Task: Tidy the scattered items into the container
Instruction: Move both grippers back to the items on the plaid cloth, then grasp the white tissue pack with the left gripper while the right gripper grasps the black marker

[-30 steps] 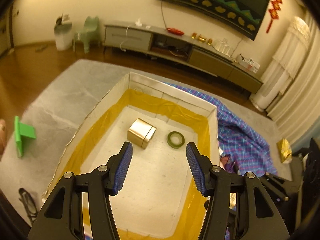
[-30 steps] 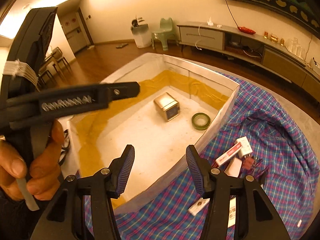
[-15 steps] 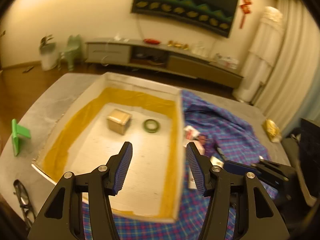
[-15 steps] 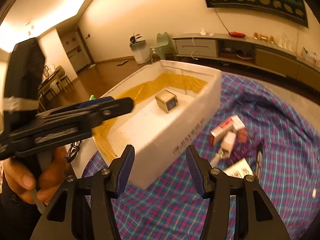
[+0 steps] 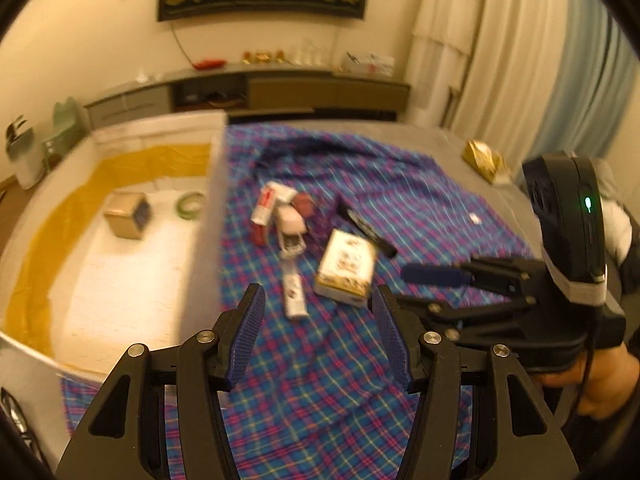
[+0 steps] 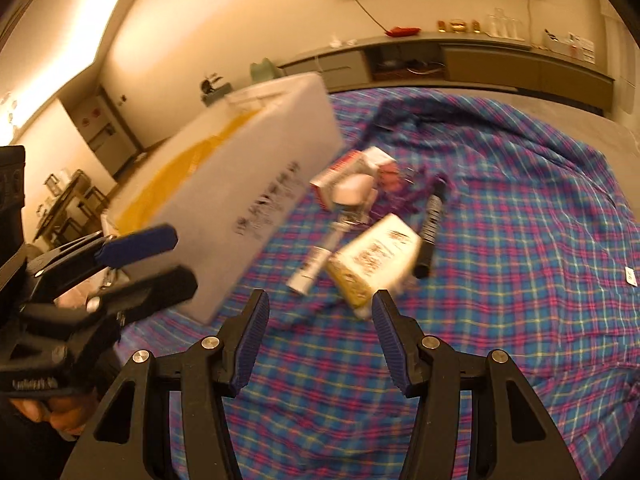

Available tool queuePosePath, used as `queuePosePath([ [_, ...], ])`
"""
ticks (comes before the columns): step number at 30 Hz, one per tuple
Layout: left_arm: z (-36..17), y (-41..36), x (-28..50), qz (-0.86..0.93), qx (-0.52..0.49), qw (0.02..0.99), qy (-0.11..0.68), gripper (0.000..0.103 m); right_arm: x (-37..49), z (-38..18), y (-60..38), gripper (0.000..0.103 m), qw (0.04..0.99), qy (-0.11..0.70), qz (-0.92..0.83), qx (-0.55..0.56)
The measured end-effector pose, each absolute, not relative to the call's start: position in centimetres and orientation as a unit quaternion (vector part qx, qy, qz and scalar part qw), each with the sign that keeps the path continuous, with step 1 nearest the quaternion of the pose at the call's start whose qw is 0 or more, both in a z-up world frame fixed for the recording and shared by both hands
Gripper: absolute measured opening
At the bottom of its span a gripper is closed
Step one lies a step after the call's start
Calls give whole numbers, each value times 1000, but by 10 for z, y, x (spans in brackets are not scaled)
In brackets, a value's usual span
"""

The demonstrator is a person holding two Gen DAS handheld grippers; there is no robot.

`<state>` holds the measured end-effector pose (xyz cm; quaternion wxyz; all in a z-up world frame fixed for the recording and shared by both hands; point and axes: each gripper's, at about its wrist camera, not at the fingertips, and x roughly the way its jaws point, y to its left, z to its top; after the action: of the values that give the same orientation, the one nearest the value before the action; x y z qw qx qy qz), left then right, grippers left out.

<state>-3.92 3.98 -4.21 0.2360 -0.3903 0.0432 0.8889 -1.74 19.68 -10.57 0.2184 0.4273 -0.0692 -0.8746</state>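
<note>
The left gripper fills the lower centre of its own view with its jaws standing wide apart and nothing between them. The right gripper sits the same way in the lower centre of its view, jaws spread wide and empty.

The container, a white box with yellow tape along its inner walls, takes the left half of the left wrist view. Inside it lie 2 things: a small gold box and, just right of it, a green tape roll.

The scattered items lie in a loose heap at the centre of both views on a plaid cloth, just beside the container's right wall. Among them are a cream carton with gold print, a white tube left of it, a black marker above it, and a red-and-white box nearest the container. The smaller pieces are too blurred to name.
</note>
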Motion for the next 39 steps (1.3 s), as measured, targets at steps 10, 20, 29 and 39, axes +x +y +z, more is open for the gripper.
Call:
queuePosePath([
  [10, -76, 63, -62, 871, -429, 231, 58, 59, -53, -122, 221, 63, 173, -126, -873, 438],
  [20, -99, 110, -97, 856, -441, 257, 80, 59, -123, -141, 241, 58, 163, -175, -853, 464],
  [29, -133, 138, -119, 844, -456, 255, 125, 59, -145, -173, 262, 14, 157, -164, -844, 485],
  [39, -130, 132, -132, 839, -472, 263, 68, 54, -117, -164, 282, 14, 143, -200, -852, 462],
])
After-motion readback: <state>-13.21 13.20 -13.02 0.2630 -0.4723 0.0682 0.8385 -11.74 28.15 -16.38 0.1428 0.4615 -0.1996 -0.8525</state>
